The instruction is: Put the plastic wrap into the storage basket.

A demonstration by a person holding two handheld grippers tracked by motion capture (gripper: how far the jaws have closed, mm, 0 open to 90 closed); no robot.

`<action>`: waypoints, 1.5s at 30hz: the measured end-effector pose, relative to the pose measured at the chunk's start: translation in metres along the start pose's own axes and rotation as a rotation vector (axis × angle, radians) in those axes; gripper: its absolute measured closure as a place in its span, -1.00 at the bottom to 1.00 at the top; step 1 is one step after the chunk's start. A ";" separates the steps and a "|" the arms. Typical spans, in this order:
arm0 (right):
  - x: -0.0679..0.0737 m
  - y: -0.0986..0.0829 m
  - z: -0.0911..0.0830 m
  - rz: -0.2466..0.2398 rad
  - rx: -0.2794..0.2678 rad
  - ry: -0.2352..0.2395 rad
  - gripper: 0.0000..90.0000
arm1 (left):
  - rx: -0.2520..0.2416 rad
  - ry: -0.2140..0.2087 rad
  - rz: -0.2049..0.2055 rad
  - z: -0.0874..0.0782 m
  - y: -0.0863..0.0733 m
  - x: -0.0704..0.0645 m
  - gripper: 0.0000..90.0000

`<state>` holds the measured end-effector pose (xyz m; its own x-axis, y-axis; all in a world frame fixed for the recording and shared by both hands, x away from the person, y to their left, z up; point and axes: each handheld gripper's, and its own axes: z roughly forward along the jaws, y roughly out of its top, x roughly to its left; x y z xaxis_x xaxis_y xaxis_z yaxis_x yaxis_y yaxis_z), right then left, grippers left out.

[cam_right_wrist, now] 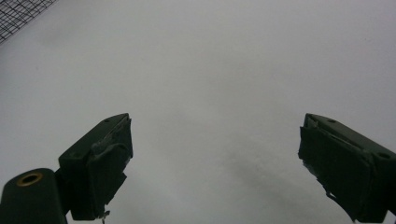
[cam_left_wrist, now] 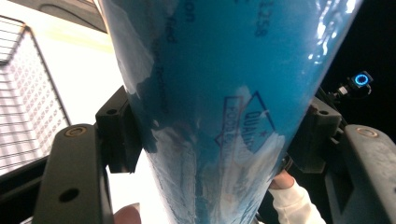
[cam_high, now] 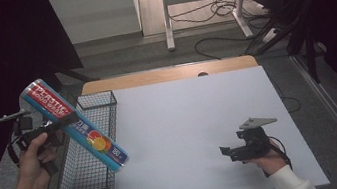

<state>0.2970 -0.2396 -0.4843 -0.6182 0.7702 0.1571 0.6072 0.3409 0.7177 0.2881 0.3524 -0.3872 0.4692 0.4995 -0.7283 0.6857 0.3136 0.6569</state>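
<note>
A long blue and red box of plastic food wrap (cam_high: 74, 125) hangs tilted in the air above a black wire basket (cam_high: 95, 151), its lower end over the basket's right wall. My left gripper (cam_high: 62, 124) is shut on the box near its middle. In the left gripper view the blue box (cam_left_wrist: 224, 93) sits between both black jaws. My right gripper (cam_high: 227, 152) rests low over the white table at the right, open, with nothing between its jaws (cam_right_wrist: 212, 163).
The white table top (cam_high: 190, 116) spreads between the basket and the right hand. A wooden strip (cam_high: 168, 74) edges its far side. Beyond stand a desk frame (cam_high: 203, 3) and floor cables (cam_high: 224, 10). A basket corner (cam_right_wrist: 21, 14) is at the right gripper view's upper left.
</note>
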 end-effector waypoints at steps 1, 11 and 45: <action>0.000 0.000 0.000 0.001 0.002 -0.002 -0.77 | -0.003 0.004 -0.002 -0.004 0.001 0.001 -0.29; -0.001 -0.001 0.002 0.005 0.008 -0.008 -0.77 | -0.031 0.058 -0.012 -0.036 0.003 0.013 -0.29; -0.003 -0.002 0.004 0.015 0.022 -0.026 -0.76 | 0.152 0.272 0.020 -0.022 -0.002 0.047 -0.29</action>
<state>0.2998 -0.2408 -0.4889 -0.5962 0.7887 0.1497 0.6271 0.3411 0.7003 0.2961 0.3931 -0.4181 0.3318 0.7083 -0.6231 0.7625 0.1876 0.6193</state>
